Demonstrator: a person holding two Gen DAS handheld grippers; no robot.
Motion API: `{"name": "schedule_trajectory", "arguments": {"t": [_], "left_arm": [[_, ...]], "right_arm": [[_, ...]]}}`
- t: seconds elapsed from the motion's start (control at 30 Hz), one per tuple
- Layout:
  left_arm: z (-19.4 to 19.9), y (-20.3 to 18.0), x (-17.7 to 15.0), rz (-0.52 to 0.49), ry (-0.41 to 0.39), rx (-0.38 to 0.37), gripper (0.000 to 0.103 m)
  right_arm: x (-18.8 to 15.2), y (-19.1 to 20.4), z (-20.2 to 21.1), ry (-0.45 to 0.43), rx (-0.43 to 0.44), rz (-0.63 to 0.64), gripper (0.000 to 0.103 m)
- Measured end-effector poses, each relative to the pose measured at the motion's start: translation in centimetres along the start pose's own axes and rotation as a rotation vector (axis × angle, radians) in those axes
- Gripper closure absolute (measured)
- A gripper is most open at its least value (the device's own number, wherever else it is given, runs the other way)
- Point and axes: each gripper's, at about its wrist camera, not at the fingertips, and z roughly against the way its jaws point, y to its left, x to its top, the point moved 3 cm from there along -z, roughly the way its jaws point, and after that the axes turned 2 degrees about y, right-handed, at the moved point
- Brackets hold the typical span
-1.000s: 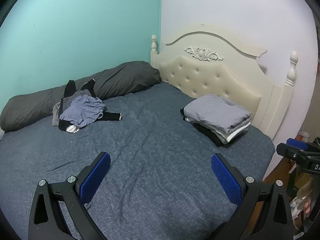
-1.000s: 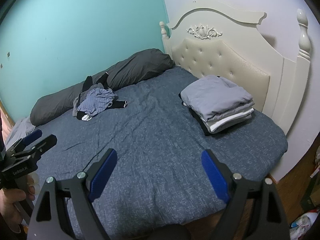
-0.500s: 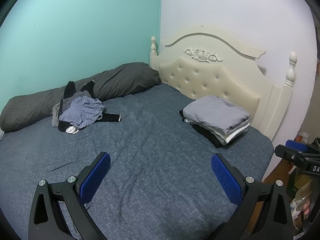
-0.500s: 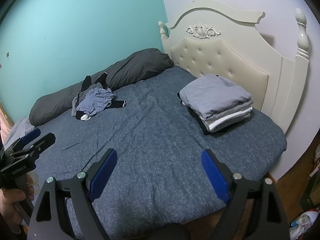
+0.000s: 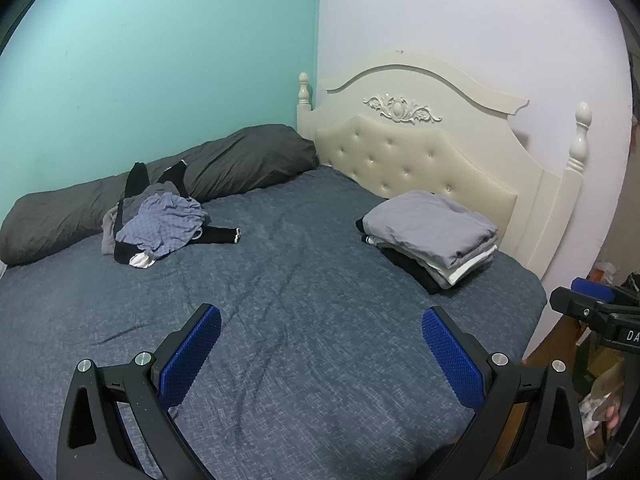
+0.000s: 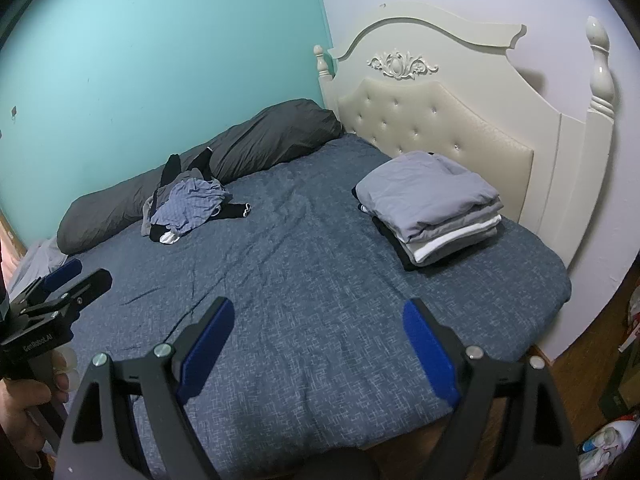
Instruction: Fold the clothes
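A heap of unfolded clothes [image 5: 160, 226] [image 6: 188, 208], blue-grey and black, lies at the far left of the bed against a long dark pillow. A neat stack of folded clothes [image 5: 430, 234] [image 6: 430, 208] sits on the right by the headboard. My left gripper [image 5: 320, 340] hovers open over the near part of the blue bedspread [image 5: 300, 280], nothing between its blue pads. My right gripper [image 6: 316, 334] is likewise open and empty above the bed's near edge. Both are well short of either pile.
A long dark grey pillow [image 5: 180, 184] runs along the teal wall. The cream tufted headboard [image 5: 420, 160] stands at the right. Wood floor with clutter [image 6: 608, 440] lies past the bed's right corner. A hand [image 6: 24, 408] holds the left gripper.
Both cameras have drawn back slightly from the bed; the piles appear a little farther away. Nothing on the bed moved and both grippers stayed open.
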Motion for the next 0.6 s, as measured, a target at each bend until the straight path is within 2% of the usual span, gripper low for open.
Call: {"name": "schedule_trajectory", "arguments": {"t": [0.6], "left_arm": [[-0.05,0.35,0.08,0.004,0.005,0.003,0.000]], "right_arm": [[0.16,0.14,-0.09,-0.001,0.002,0.004,0.016]]}}
